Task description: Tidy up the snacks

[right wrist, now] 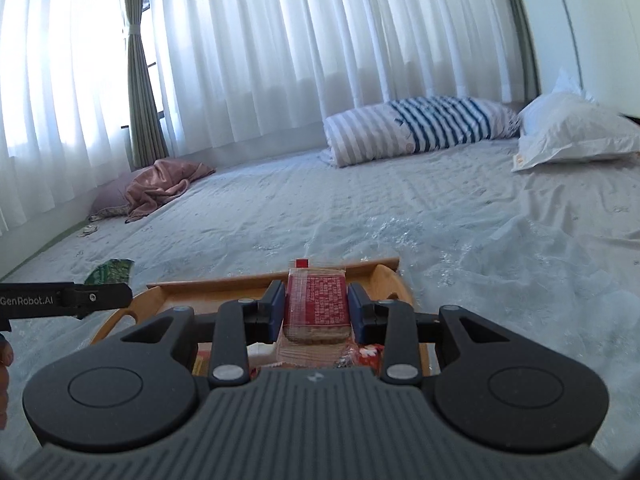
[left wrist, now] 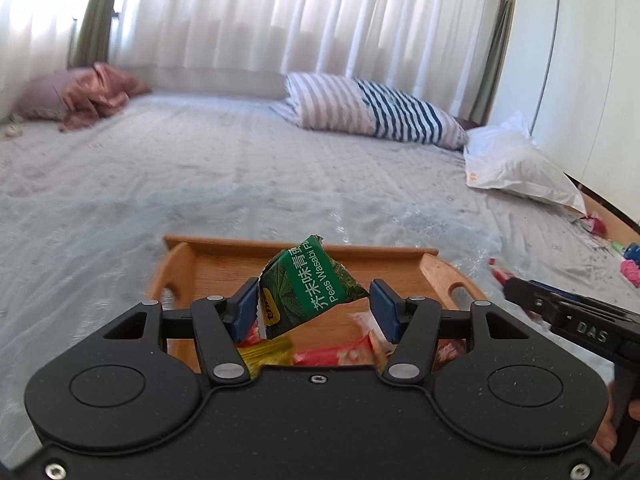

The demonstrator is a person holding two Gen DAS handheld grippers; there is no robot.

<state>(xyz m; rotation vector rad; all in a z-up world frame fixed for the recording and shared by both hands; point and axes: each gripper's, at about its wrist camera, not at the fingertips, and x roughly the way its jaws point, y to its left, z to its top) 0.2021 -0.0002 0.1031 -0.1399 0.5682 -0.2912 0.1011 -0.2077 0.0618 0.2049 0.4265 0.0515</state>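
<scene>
A wooden tray (left wrist: 440, 270) sits on the bed, with several snack packets (left wrist: 332, 354) in it. My left gripper (left wrist: 314, 306) is open above the tray; a green wasabi peas packet (left wrist: 316, 288) stands between its blue pads, touching only the left pad. My right gripper (right wrist: 316, 306) is shut on a red-printed clear cracker packet (right wrist: 316, 302) and holds it over the tray (right wrist: 384, 276). In the right wrist view the left gripper (right wrist: 92, 294) and the green packet (right wrist: 110, 272) show at the left.
The bed (left wrist: 240, 184) has a grey sheet. A striped pillow (left wrist: 372, 110) and a white bag (left wrist: 516, 164) lie at the far right, a pink cloth (left wrist: 96, 92) at the far left. Small colourful items (left wrist: 624, 260) lie by the right bed edge.
</scene>
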